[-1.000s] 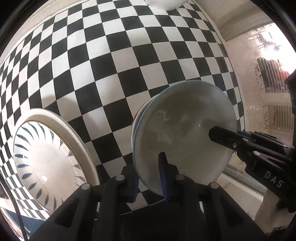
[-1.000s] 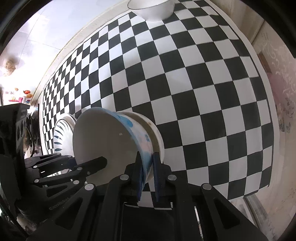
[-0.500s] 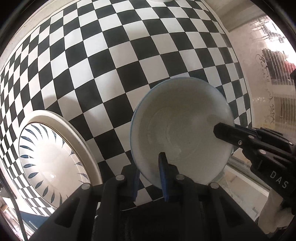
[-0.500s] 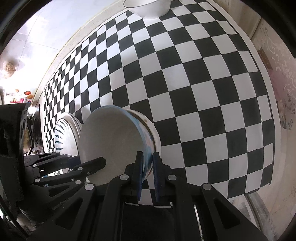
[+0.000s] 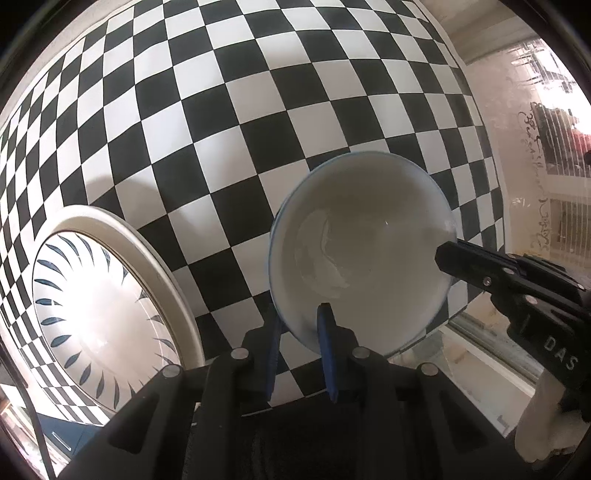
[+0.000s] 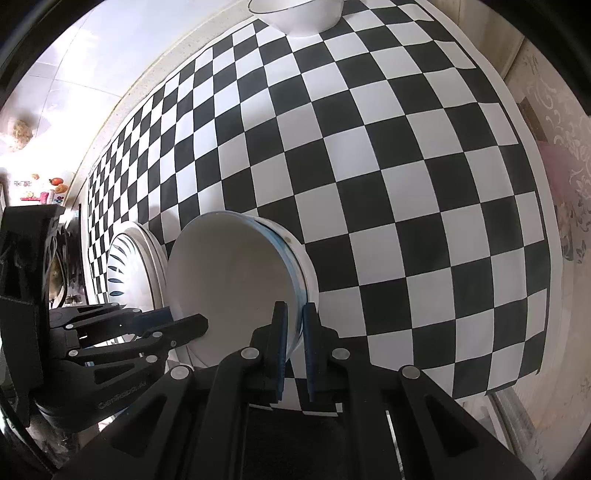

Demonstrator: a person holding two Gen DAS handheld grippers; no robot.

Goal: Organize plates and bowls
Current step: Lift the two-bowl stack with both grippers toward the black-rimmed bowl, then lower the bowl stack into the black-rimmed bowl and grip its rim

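Note:
A white bowl with a blue rim (image 5: 369,258) sits low over the checkered cloth, its mouth facing me. My left gripper (image 5: 299,317) is shut on its near rim, one pad inside and one outside. From the right, my right gripper (image 5: 443,254) holds the opposite rim. In the right wrist view the bowl (image 6: 229,280) rests nested in a second white bowl (image 6: 312,273) under it. My right gripper (image 6: 294,314) is shut on the rim there, and my left gripper (image 6: 184,320) grips the rim's left side.
A large white plate with blue leaf marks (image 5: 103,306) lies just left of the bowls, also seen as the plate (image 6: 125,266). Another white bowl (image 6: 295,14) stands at the far end of the cloth (image 6: 369,147). The table edge (image 5: 491,332) runs close on the right.
The blue-rimmed bowl has tipped from a steep tilt to nearly level and sunk into the white bowl under it. Both grippers have kept their hold on its rim.

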